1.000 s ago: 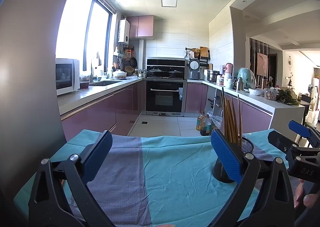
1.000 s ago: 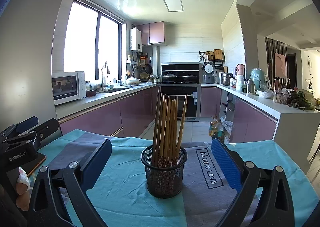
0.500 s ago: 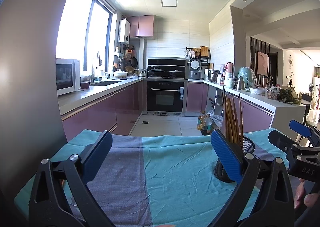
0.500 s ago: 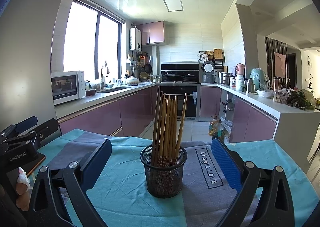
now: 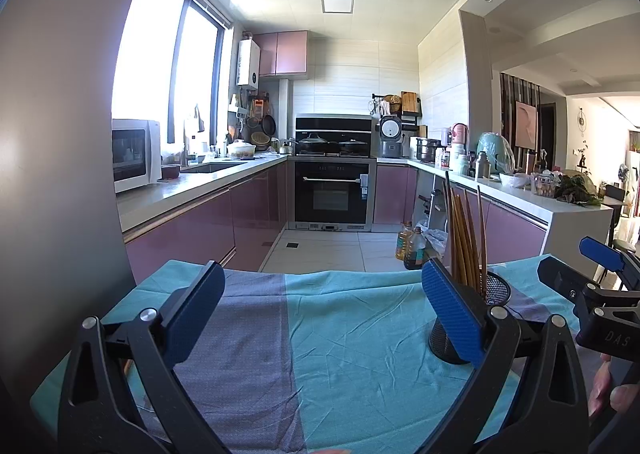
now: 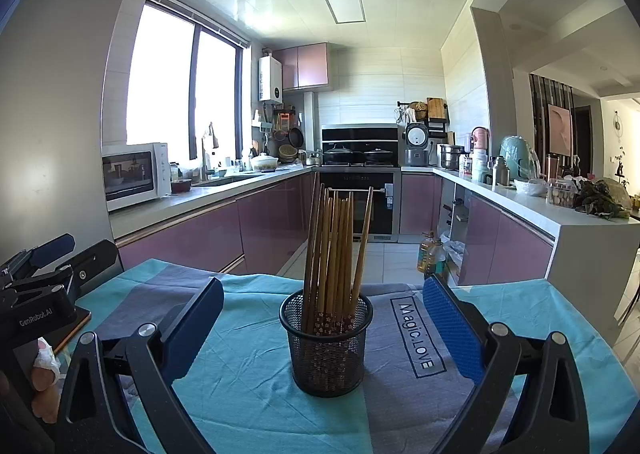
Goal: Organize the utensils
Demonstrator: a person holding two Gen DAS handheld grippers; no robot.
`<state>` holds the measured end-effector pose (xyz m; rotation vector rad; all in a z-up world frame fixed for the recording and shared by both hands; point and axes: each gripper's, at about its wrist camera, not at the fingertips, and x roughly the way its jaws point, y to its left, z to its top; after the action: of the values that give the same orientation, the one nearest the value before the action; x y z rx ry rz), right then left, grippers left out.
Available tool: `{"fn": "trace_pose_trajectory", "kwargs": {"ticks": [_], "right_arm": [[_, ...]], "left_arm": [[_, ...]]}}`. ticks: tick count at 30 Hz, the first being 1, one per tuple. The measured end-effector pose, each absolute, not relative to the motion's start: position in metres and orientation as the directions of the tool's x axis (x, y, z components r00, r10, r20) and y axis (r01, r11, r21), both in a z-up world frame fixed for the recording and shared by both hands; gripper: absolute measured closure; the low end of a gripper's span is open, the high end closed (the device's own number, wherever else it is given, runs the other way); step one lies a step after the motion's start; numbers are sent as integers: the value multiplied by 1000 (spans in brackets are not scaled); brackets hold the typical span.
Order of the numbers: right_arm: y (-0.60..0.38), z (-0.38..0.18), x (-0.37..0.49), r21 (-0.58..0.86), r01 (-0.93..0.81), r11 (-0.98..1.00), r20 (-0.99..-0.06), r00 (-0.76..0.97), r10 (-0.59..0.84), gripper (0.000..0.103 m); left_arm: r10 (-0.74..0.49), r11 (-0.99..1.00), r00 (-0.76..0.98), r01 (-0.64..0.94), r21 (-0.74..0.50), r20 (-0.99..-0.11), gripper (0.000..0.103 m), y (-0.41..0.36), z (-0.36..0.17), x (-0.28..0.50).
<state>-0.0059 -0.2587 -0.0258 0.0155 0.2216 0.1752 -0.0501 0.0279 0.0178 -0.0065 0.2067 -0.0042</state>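
Wrinkled teal-and-grey tablecloth covers the table. Black wire-mesh cup stands on it, wooden chopsticks upright inside, so apparently sorted. Right gripper spread, straddling the cup; left gripper spread, empty, left of cup.

Black mesh holder; brown chopsticks, floral lower ends; teal-and-grey cloth; blue-padded tongs.

**Kitchen backdrop behind the cloth-covered surface**

A teal and grey-purple cloth printed "Magic.LOVE" covers the surface. A white microwave sits on the left counter near the steel sink. A black built-in oven stands ahead, two oil bottles on the tiled floor.
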Motion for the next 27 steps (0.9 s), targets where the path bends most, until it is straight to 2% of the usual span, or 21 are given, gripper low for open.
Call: {"fn": "trace_pose_trajectory", "kwargs": {"ticks": [27], "right_arm": [[-256,-28,-4,31,-159,987,-213,964,162,6]], "left_arm": [[-3,1000,978,1,-9,-210,6,30,18,-50]]}}
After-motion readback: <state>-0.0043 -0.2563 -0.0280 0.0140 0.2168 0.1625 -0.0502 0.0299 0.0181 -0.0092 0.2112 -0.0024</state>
